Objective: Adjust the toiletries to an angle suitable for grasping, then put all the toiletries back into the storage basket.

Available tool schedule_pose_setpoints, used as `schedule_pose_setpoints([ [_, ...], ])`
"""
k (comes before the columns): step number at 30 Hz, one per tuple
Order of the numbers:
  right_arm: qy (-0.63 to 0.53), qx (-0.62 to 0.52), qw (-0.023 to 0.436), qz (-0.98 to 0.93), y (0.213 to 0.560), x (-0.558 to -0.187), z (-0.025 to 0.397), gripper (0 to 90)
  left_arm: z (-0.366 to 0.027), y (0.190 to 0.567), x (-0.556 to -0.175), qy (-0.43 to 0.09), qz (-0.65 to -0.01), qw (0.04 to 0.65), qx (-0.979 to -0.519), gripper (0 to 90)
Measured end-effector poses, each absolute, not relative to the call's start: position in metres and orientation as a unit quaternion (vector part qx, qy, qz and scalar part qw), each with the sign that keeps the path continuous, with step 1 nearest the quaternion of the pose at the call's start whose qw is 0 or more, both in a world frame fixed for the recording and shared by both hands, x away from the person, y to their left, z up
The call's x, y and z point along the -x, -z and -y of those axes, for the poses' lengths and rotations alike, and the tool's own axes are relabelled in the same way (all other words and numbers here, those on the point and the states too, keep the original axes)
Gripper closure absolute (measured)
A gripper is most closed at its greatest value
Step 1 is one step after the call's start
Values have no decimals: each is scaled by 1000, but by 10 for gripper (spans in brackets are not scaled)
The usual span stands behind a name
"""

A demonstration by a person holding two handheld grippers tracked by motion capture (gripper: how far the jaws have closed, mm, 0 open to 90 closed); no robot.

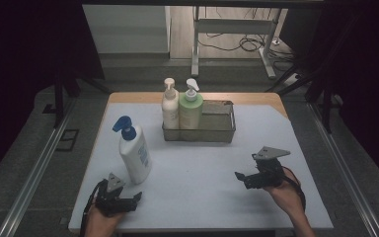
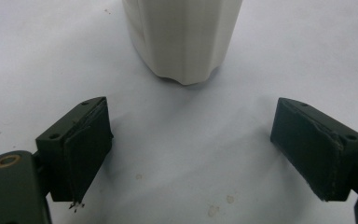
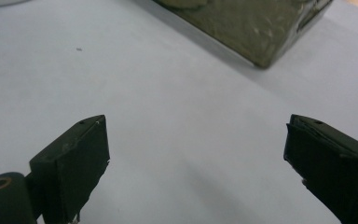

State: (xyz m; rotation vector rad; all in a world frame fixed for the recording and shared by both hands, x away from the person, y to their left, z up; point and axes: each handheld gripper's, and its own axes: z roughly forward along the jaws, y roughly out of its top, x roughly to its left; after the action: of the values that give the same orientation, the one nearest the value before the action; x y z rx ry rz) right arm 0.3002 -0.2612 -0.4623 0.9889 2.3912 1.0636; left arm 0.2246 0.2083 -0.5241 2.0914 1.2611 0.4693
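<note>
We see the left gripper [image 1: 137, 197] spread wide and empty, low on the table [image 1: 202, 192], with the white bottle [image 1: 134, 157] standing upright just ahead of it, untouched.

A cream pump bottle [image 1: 170, 105] and green pump bottle [image 1: 191, 106] stand upright at the mesh basket's [image 1: 222, 129] nine o'clock end.
</note>
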Motion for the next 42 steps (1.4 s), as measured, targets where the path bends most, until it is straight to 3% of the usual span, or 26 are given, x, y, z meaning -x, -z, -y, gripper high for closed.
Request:
schedule_pose_setpoints([
  [19, -353, -393, 171, -832, 516, -284, 288, 45, -208, 524, -225, -179, -480, 321, -797, 122],
  [28, -343, -400, 160, -835, 521, -286, 289, 60, -208, 523, -225, -179, -477, 322, -798, 132],
  [42, -344, -400, 163, -834, 521, -286, 288, 60, -224, 513, -221, -170, -494, 328, -787, 403],
])
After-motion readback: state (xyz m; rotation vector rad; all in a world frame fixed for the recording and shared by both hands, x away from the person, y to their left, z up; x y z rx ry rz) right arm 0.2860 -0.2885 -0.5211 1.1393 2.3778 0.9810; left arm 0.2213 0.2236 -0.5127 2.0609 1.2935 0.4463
